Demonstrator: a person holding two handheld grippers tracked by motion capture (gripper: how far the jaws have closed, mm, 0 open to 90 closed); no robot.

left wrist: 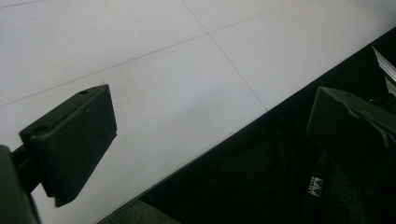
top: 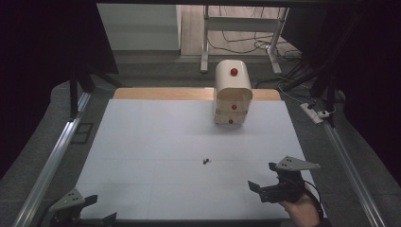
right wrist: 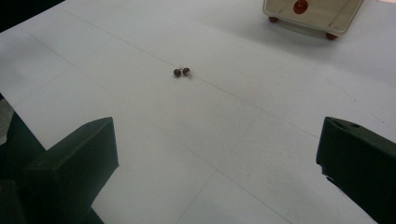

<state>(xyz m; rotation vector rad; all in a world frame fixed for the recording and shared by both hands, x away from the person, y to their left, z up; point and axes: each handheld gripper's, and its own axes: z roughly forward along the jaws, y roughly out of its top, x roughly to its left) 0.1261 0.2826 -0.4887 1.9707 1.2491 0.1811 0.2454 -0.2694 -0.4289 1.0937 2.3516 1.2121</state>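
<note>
Step in hand: reaching for the pair of small dark red beads [right wrist: 181, 72], judged from the right gripper [top: 266, 181] aimed at them.
Beads: lying on the white tabletop [top: 156, 137], touching or nearly so, well in front of the cream drawer cabinet [top: 232, 92], slightly to its left in the high view.
Right gripper: jaws spread wide, holding nothing, near the table's front edge, well short of the beads and far from the cabinet.
Left gripper [top: 82, 208]: jaws wide apart, empty, at the front left corner, farthest from the cabinet, one jaw past the table edge.
Doing it well: advance low and straight, centre both beads between the jaws, drop until the tips nearly graze the surface, then close slowly; likely to roll away if nudged.
Cabinet: three red knobs [top: 233, 72] facing forward; drawers seemingly closed.
Hard to make out: exact nature of the beads, too small to tell; whether joined or separate unclear.
Cut off: cabinet top in the right gripper view; bottom drawer and red feet [right wrist: 273, 19] visible.
</note>
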